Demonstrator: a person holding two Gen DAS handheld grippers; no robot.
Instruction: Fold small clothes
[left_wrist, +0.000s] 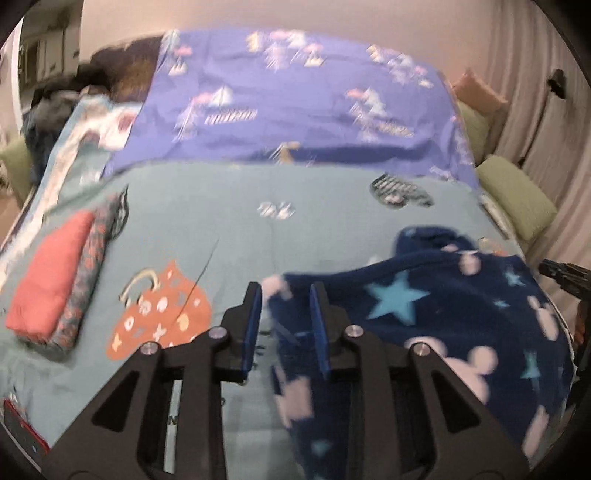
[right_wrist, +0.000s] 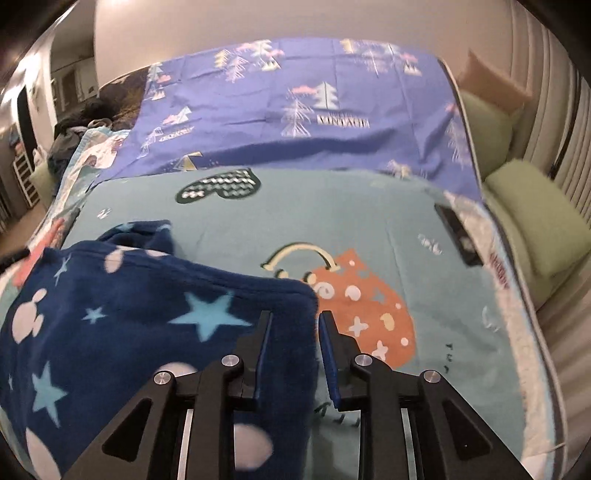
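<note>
A dark blue fleece garment with light blue stars and pink mouse heads lies on the teal bedspread. My left gripper has its jaws partly apart around the garment's left edge; a pink-and-blue corner sits between the blue pads. In the right wrist view the garment fills the lower left, and my right gripper has its jaws slightly apart around the garment's right corner. I cannot tell whether either grip is tight.
A folded pink garment on a patterned folded one lies at the left. A purple sheet covers the far half of the bed. Green cushions and a curtain stand at the right. A dark phone-like object lies near the bed's right edge.
</note>
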